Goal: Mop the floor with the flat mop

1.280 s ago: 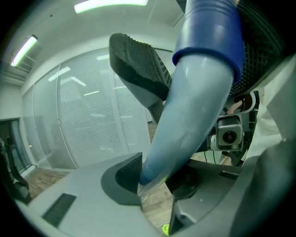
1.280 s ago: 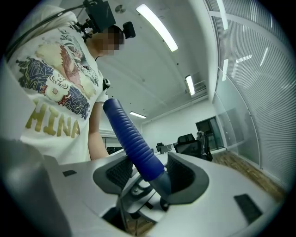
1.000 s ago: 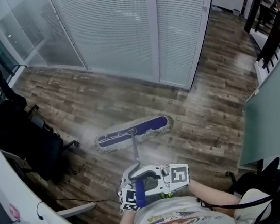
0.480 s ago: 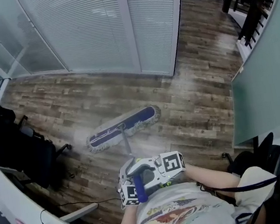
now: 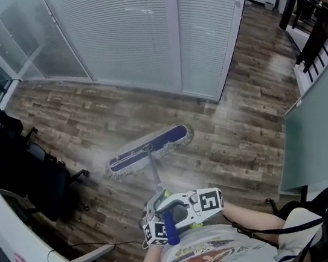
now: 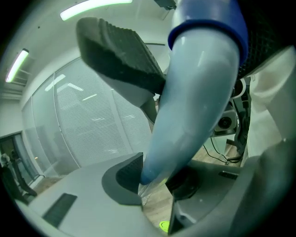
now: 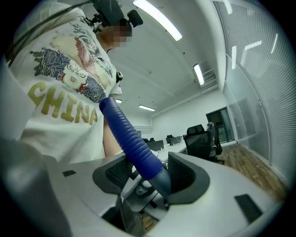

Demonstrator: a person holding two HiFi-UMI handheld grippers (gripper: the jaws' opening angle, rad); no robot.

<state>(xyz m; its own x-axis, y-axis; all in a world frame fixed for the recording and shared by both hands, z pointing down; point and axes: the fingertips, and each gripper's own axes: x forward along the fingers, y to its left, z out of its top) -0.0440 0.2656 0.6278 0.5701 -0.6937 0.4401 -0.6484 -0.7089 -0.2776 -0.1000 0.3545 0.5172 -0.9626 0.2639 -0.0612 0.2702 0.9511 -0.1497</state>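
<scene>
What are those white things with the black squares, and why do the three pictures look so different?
There is no robot here. A person holds a two-jaw grabber in each hand. The black squares are markers on cubes that belong to the grabbers.

The picture from above comes from a camera on the person's head. It shows the flat mop lying on the wooden floor, and a black office chair at the left.

The other two pictures come from small cameras riding on the grabbers, so everything close looks huge. The left gripper squeezes the pale part of the mop handle. The right gripper is closed around its blue ribbed end.
</scene>
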